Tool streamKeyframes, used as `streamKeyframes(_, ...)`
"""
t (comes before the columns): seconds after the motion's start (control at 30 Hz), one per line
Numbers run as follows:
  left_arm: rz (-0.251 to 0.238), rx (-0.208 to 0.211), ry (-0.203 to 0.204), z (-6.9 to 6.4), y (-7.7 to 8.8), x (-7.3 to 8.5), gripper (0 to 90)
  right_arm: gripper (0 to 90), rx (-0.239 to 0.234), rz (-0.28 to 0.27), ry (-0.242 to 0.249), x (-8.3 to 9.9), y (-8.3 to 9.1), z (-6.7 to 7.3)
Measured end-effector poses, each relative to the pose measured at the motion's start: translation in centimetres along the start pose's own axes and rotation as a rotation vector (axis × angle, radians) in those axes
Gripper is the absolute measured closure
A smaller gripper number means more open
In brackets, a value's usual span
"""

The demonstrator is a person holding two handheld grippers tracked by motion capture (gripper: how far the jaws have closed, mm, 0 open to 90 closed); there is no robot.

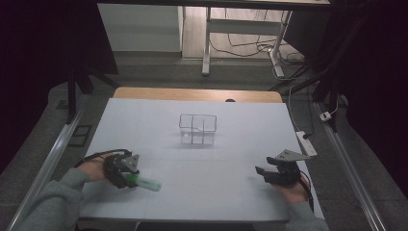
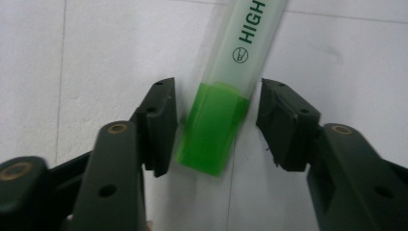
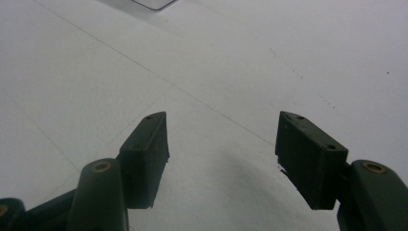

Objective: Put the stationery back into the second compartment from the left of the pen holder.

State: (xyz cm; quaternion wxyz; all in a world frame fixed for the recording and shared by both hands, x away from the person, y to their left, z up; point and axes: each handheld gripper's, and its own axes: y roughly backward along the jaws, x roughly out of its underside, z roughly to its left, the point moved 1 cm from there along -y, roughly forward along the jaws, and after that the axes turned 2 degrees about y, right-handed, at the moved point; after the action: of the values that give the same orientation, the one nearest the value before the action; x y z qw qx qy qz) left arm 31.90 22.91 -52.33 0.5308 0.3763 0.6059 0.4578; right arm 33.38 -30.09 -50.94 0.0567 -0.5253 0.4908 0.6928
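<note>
Your white tabletop (image 1: 192, 192) carries a clear divided organiser (image 1: 197, 129) near its middle, well apart from both of your hands. At the near left lies a green highlighter (image 1: 144, 183), flat on the surface, its cap end between the jaws of your left tool (image 2: 216, 127). In the left gripper view that tool stands released: the left jaw is just beside the green cap, the right jaw apart from it, so nothing is clamped yet. Your right tool (image 3: 221, 159) hovers over bare tabletop at the near right, spread wide and empty, with a corner of the organiser at the top edge of its view.

You look to be at the grasp step. Next, centre the highlighter between the jaws, squeeze on the cap end, then lift; the organiser is probably where it goes.
</note>
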Motion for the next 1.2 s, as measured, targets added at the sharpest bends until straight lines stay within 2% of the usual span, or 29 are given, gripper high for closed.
streamKeyframes(0.4, -0.008, 0.015, -0.048, -0.2, 0.0, -0.1, 66.4, 36.6, -0.001, 0.002, -0.002, 0.0, 0.0, 0.0)
streamKeyframes(0.63, -0.021, 0.005, -0.055, -0.3, 0.0, 0.1, 66.6, 36.6, -0.003, 0.006, 0.0, 0.0, 0.0, -0.1)
streamKeyframes(0.73, -0.056, -0.003, -0.034, -0.4, 0.2, 0.3, 66.7, 36.5, -0.005, 0.002, -0.005, 0.1, 0.0, -0.1)
streamKeyframes(0.8, -0.071, -0.022, -0.024, -0.4, 0.4, 0.2, 66.7, 36.5, -0.003, 0.001, -0.006, 0.0, 0.0, -0.1)
streamKeyframes(0.97, -0.151, -0.072, 0.018, -0.6, 1.5, 0.0, 66.7, 36.5, 0.0, -0.004, -0.004, 0.0, 0.1, -0.2)
streamKeyframes(1.2, -0.205, -0.136, 0.086, -0.8, 2.3, -0.7, 66.7, 36.4, 0.006, -0.01, -0.002, -0.1, 0.2, -0.1)
